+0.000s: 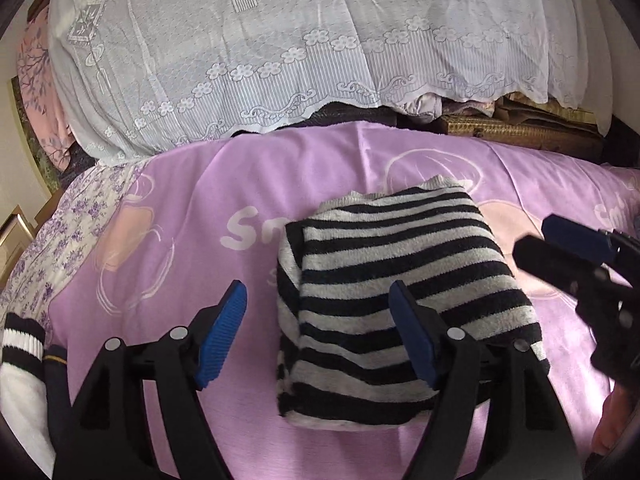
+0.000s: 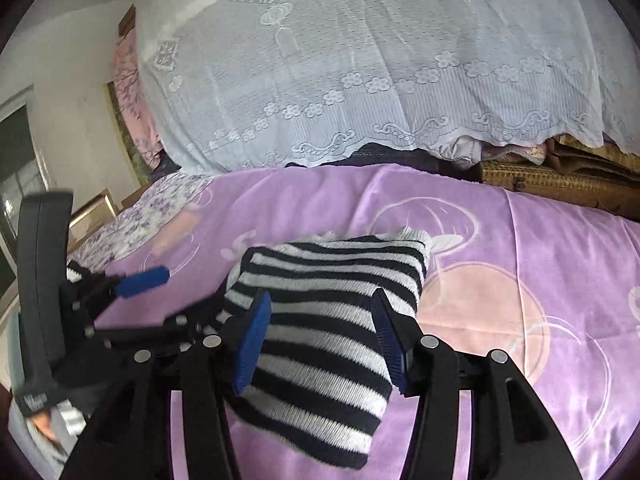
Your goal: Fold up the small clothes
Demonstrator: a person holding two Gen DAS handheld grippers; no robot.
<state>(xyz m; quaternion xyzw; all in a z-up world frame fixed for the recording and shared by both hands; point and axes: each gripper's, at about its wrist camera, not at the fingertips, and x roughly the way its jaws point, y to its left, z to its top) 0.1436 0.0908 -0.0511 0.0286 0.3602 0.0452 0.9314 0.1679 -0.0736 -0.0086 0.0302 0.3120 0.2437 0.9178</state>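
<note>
Apparently the striped garment (image 1: 404, 304) is already folded: it is lying as a compact rectangular bundle on the purple blanket (image 1: 168, 208), in the middle of it, with no loose sleeve or hem sticking out. I am judging this piece as finished. What is left seems to be the white and dark socks (image 1: 24, 344) lying at the blanket's near left edge, not yet touched.

The left gripper (image 1: 316, 336) is hovering over the bundle's near left side with its blue pads standing apart and nothing pinched between them. The right gripper (image 2: 320, 344) is hanging over the bundle's near end, jaws likewise apart and gripping nothing.

Beyond the blanket's far right edge a woven basket (image 1: 520, 132) is sitting closed, half under a white lace cover (image 1: 280, 40); its contents are hidden.
</note>
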